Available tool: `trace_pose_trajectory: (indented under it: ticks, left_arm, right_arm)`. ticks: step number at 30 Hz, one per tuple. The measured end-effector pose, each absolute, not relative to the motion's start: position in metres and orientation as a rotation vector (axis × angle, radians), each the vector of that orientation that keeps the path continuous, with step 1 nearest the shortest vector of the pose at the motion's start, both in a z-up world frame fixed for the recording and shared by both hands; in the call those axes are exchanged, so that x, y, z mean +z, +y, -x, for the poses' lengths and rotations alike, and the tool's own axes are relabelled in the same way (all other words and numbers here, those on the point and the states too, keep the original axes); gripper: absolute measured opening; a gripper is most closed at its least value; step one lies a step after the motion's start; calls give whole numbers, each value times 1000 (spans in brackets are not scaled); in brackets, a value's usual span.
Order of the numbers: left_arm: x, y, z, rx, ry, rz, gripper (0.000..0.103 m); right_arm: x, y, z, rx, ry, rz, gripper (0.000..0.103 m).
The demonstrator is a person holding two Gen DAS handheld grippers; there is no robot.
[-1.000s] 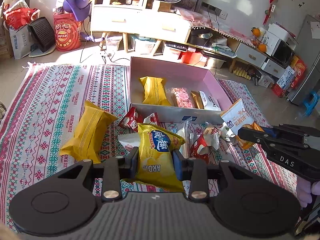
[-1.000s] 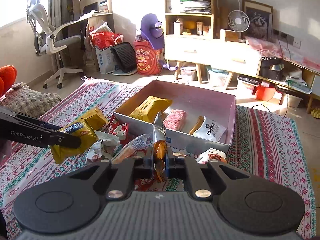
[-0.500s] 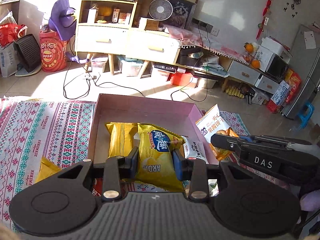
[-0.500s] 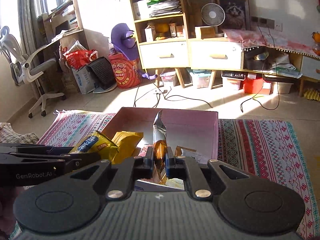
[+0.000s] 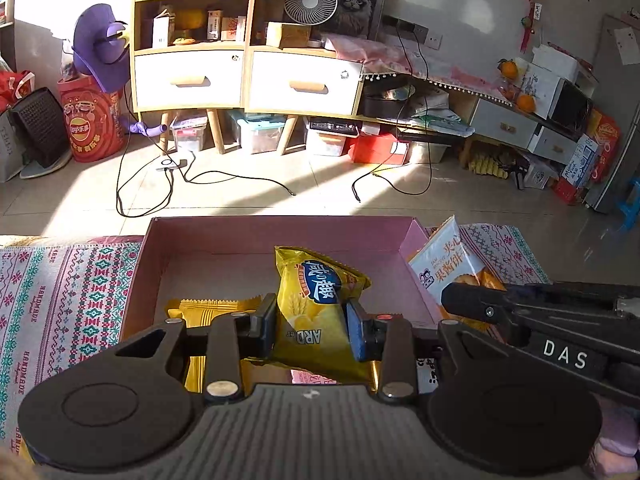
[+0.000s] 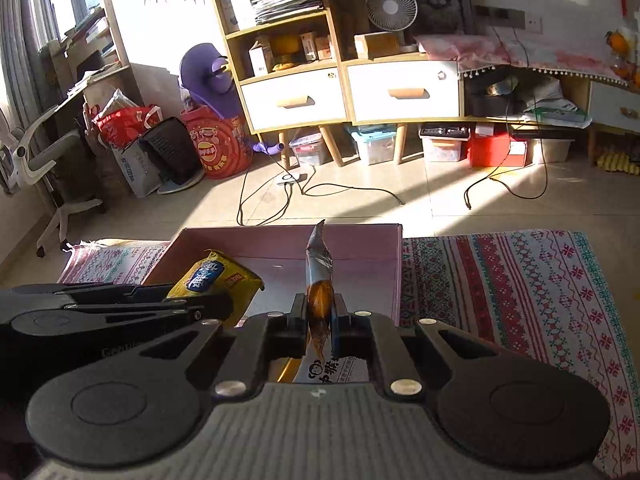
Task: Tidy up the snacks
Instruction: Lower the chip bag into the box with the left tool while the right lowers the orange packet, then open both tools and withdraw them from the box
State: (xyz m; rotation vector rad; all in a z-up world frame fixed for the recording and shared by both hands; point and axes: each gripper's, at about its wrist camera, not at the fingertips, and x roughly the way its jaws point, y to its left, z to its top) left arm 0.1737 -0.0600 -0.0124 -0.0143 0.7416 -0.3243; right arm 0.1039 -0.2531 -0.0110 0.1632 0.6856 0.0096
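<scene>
Woven patterned rug (image 6: 520, 280) on sunlit tiled floor (image 6: 400, 192), cluttered room.

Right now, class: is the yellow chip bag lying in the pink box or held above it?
Held above it: the left gripper clamps the yellow chip bag over the pink box.
</scene>
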Motion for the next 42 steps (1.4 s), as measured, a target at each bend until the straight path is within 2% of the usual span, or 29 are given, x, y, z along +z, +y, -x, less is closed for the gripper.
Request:
trace_pose_trajectory:
  ticks: [9, 11, 12, 13, 14, 19, 21, 27, 34, 39, 42]
  left_arm:
    - [-26, -67, -189, -309, 757, 41, 43]
    - [-24, -68, -190, -293, 748, 43, 47]
    - [-24, -69, -190, -293, 746, 42, 55]
    - [-23, -68, -189, -296, 745, 41, 59]
    - [-22, -68, -188, -298, 747, 41, 65]
    - [-21, -65, -185, -293, 772, 52, 73]
    - [-18, -64, -179, -295, 764, 51, 79]
    - [-5, -55, -161, -295, 751, 42, 87]
    - [8, -39, -131, -296, 745, 21, 93]
    - [14, -32, -107, -294, 732, 2, 102]
    - [16, -27, -96, -298, 742, -16, 103]
  right_arm:
    - [-18, -267, -113, 2, 697, -205, 11]
    - [-19, -268, -112, 3, 689, -221, 20]
    - [-19, -269, -112, 0, 688, -228, 26]
    - [-18, -269, -111, -1, 686, -233, 37]
    - [-17, -269, -110, -3, 685, -233, 40]
    - [-11, -270, -105, -8, 682, -226, 41]
    - [-7, -270, -101, -8, 677, -217, 44]
    - [6, -268, -87, -2, 660, -223, 54]
    - [24, -262, -62, 16, 637, -221, 72]
    - [33, -251, -48, 10, 632, -195, 82]
    - [36, -244, -38, 16, 629, -167, 91]
